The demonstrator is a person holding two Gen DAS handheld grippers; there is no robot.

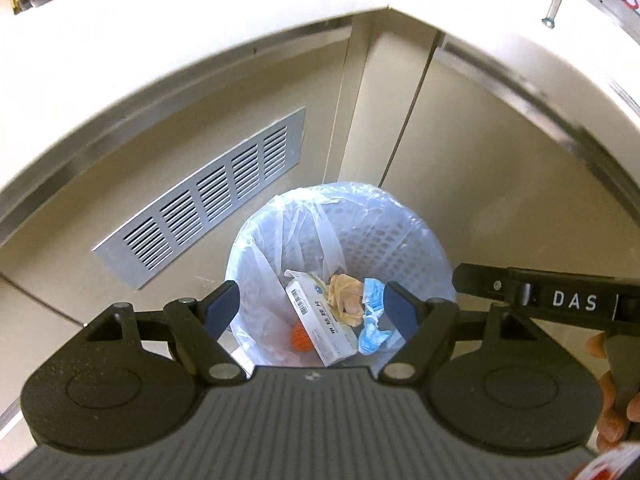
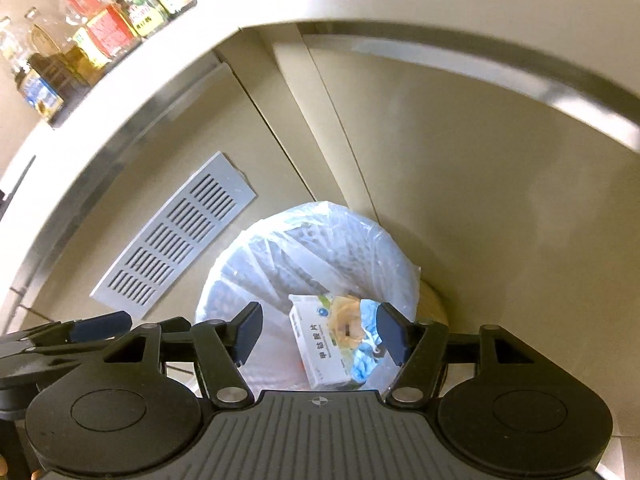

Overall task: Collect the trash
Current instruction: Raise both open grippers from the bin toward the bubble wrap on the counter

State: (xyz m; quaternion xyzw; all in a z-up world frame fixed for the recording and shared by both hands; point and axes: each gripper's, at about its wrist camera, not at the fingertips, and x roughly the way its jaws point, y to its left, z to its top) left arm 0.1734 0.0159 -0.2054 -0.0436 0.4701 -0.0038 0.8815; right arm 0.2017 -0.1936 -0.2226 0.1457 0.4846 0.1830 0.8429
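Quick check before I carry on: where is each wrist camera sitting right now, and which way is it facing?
Left wrist: on the left gripper, above the lined trash bin, looking down past open blue fingers; the right gripper's body and the person's hand show at the right.
Right wrist: on the right gripper, looking down into the bin; the left gripper shows at the left.
Shared: the bin, white box, blue mask, cabinet vent.

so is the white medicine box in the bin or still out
In. The white medicine box lies inside the lined bin, beside crumpled tan paper and a blue mask. Neither gripper holds it.
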